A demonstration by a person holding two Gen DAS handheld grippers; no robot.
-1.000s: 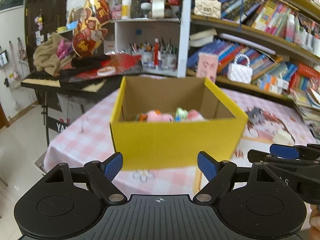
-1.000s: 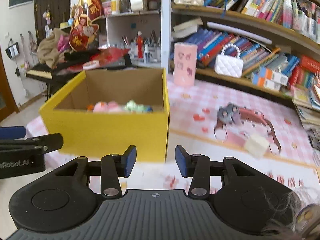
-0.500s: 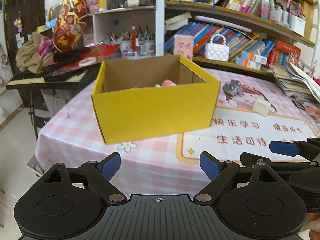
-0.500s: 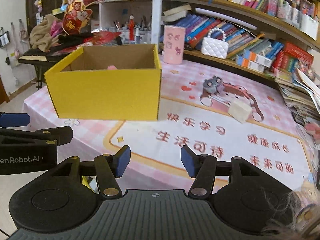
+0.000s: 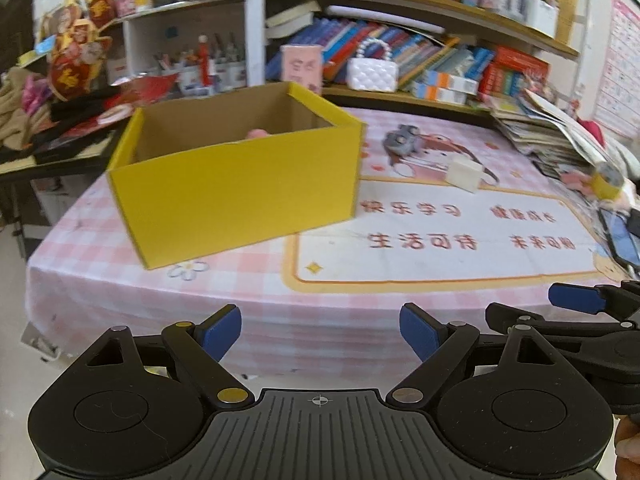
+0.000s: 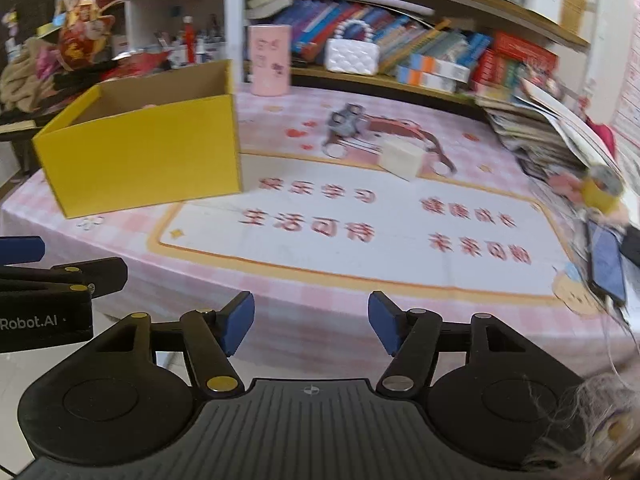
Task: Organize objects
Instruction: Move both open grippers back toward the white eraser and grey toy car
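A yellow cardboard box (image 5: 236,184) stands on the left part of the pink checked table; it also shows in the right wrist view (image 6: 144,156). A pink toy (image 5: 256,133) peeks over its rim. A cream block (image 5: 464,174) (image 6: 400,158) and a grey toy (image 5: 402,140) (image 6: 346,120) lie on the printed mat (image 5: 440,236). My left gripper (image 5: 320,334) is open and empty, off the table's near edge. My right gripper (image 6: 311,322) is open and empty too, beside it.
Bookshelves (image 5: 420,52) with a white handbag (image 5: 372,72) and a pink canister (image 6: 268,60) line the back. A pile of magazines (image 6: 540,124), a yellow cup (image 6: 600,192) and a phone (image 6: 608,264) crowd the right edge. A cluttered keyboard stand (image 5: 48,136) is at left.
Both grippers have pulled back from the yellow box and off the near table edge, so the box looks smaller and farther. The right gripper's jaws have opened wider.
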